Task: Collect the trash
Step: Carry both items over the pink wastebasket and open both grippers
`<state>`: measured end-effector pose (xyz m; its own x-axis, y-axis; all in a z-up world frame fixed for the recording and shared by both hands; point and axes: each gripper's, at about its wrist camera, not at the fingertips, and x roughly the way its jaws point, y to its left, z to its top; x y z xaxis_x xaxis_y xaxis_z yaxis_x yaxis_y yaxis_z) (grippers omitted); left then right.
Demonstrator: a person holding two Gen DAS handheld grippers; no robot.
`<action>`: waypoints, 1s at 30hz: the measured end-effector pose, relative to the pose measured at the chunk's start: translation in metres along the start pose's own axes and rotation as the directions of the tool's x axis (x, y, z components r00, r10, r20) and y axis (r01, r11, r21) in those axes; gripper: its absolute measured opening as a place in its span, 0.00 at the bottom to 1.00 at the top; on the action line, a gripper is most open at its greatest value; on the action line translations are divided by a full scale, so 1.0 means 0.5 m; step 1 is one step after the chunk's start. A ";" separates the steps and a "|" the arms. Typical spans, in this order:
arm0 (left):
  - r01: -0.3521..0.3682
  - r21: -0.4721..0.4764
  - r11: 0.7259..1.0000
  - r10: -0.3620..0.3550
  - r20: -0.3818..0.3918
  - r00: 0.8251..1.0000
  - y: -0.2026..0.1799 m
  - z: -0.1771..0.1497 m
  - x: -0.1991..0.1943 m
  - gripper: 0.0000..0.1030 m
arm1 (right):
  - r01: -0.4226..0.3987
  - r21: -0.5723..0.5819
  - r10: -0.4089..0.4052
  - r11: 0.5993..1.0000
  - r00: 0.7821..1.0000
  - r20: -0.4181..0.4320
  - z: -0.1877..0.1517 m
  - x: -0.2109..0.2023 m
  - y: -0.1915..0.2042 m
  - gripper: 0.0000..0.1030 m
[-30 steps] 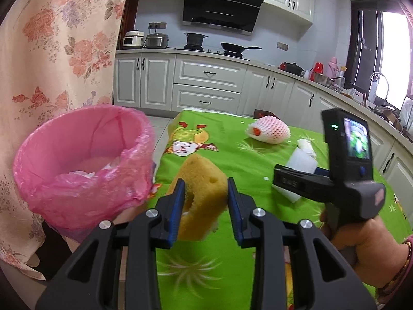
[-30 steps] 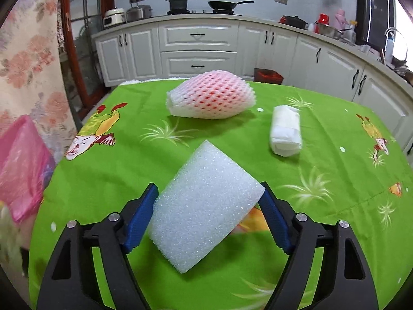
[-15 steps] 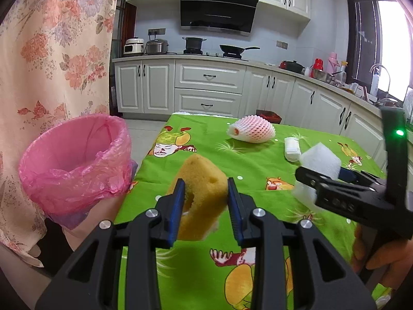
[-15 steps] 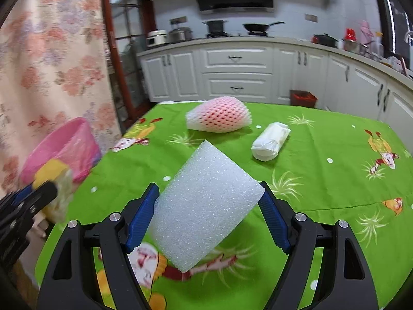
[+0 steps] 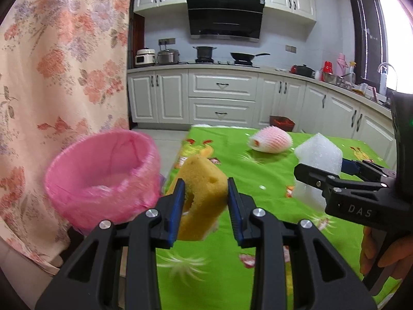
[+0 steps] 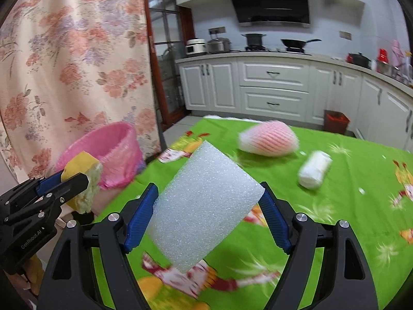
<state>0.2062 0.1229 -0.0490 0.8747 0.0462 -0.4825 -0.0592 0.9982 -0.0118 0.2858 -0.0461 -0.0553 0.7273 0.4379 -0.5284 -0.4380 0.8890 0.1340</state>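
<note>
My left hand-held gripper (image 5: pixel 205 201), marked "GenRobot.AI", clamps a yellow porous sponge (image 5: pixel 200 193); my right hand-held gripper (image 6: pixel 206 213), marked "DAS", clamps a white foam block (image 6: pixel 204 202).

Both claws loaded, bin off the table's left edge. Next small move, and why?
Probably carry the left claw leftward over the pink-lined bin and open it. It grips the yellow sponge just right of the bin's rim, nearer than the right claw with its white foam block.
</note>
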 end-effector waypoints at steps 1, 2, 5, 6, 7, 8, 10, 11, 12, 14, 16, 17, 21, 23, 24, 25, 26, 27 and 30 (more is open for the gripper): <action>-0.007 0.000 1.000 0.007 0.003 1.000 0.011 0.005 0.001 0.31 | -0.014 -0.006 0.014 1.000 1.000 0.003 0.009 0.007 0.008 0.73; -0.017 -0.001 1.000 0.017 0.006 1.000 0.026 0.013 0.003 0.31 | -0.036 -0.017 0.036 0.999 0.999 0.009 0.021 0.017 0.023 0.73; -0.055 -0.014 0.998 0.055 0.020 0.998 0.081 0.036 0.008 0.31 | -0.093 -0.054 0.095 0.994 0.995 0.023 0.058 0.047 0.067 0.73; -0.066 -0.020 0.998 0.066 0.023 0.998 0.098 0.044 0.010 0.31 | -0.116 -0.066 0.118 0.991 0.993 0.029 0.070 0.058 0.083 0.73; -0.078 -0.026 0.997 0.079 0.025 0.997 0.122 0.053 0.013 0.31 | -0.129 -0.077 0.132 0.989 0.991 0.033 0.080 0.066 0.095 0.73; -0.088 -0.033 0.996 0.089 0.026 0.996 0.144 0.063 0.016 0.32 | -0.147 -0.095 0.151 0.985 0.988 0.035 0.092 0.079 0.112 0.73; -0.108 -0.048 0.993 0.109 0.024 0.994 0.192 0.080 0.027 0.32 | -0.173 -0.127 0.179 0.977 0.983 0.036 0.111 0.101 0.141 0.74; -0.124 -0.053 0.991 0.125 0.025 0.992 0.214 0.088 0.034 0.32 | -0.184 -0.142 0.191 0.973 0.981 0.035 0.121 0.114 0.155 0.74; -0.145 -0.058 0.988 0.146 0.024 0.989 0.242 0.095 0.045 0.32 | -0.196 -0.154 0.204 0.968 0.978 0.034 0.129 0.127 0.168 0.74; -0.167 -0.065 0.984 0.168 0.015 0.986 0.278 0.103 0.065 0.32 | -0.214 -0.170 0.222 0.962 0.975 0.028 0.141 0.150 0.189 0.74; -0.189 -0.078 0.979 0.190 0.003 0.982 0.314 0.106 0.087 0.32 | -0.234 -0.188 0.241 0.954 0.970 0.017 0.154 0.178 0.212 0.74; -0.199 -0.086 0.976 0.199 -0.003 0.980 0.331 0.107 0.100 0.32 | -0.245 -0.197 0.252 0.949 0.968 0.010 0.158 0.190 0.223 0.74; -0.216 -0.108 0.970 0.214 -0.022 0.976 0.383 0.104 0.142 0.34 | -0.277 -0.240 0.283 0.930 0.959 -0.012 0.173 0.236 0.263 0.74; -0.214 -0.122 0.969 0.212 -0.033 0.977 0.403 0.101 0.158 0.36 | -0.299 -0.259 0.304 0.918 0.952 -0.022 0.182 0.259 0.280 0.75; -0.212 -0.129 0.969 0.208 -0.040 0.977 0.412 0.099 0.165 0.46 | -0.303 -0.265 0.308 0.915 0.951 -0.025 0.184 0.267 0.288 0.75; -0.215 -0.135 0.967 0.211 -0.046 0.976 0.425 0.098 0.173 0.59 | -0.312 -0.274 0.316 0.910 0.948 -0.031 0.187 0.276 0.295 0.75; -0.223 -0.140 0.965 0.219 -0.042 0.975 0.432 0.096 0.175 0.64 | -0.317 -0.281 0.321 0.906 0.947 -0.034 0.189 0.283 0.302 0.75; -0.229 -0.144 0.963 0.226 -0.037 0.973 0.439 0.095 0.177 0.68 | -0.320 -0.288 0.323 0.903 0.946 -0.036 0.190 0.289 0.308 0.75; -0.258 -0.149 0.955 0.256 -0.036 0.966 0.464 0.097 0.176 0.70 | -0.335 -0.298 0.337 0.894 0.940 -0.049 0.189 0.305 0.320 0.76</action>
<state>0.2930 0.3602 -0.0518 0.8126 0.2988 -0.5003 -0.3541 0.9350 -0.0168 0.3768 0.1757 -0.0353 0.5108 0.7046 -0.4925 -0.7927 0.6077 0.0472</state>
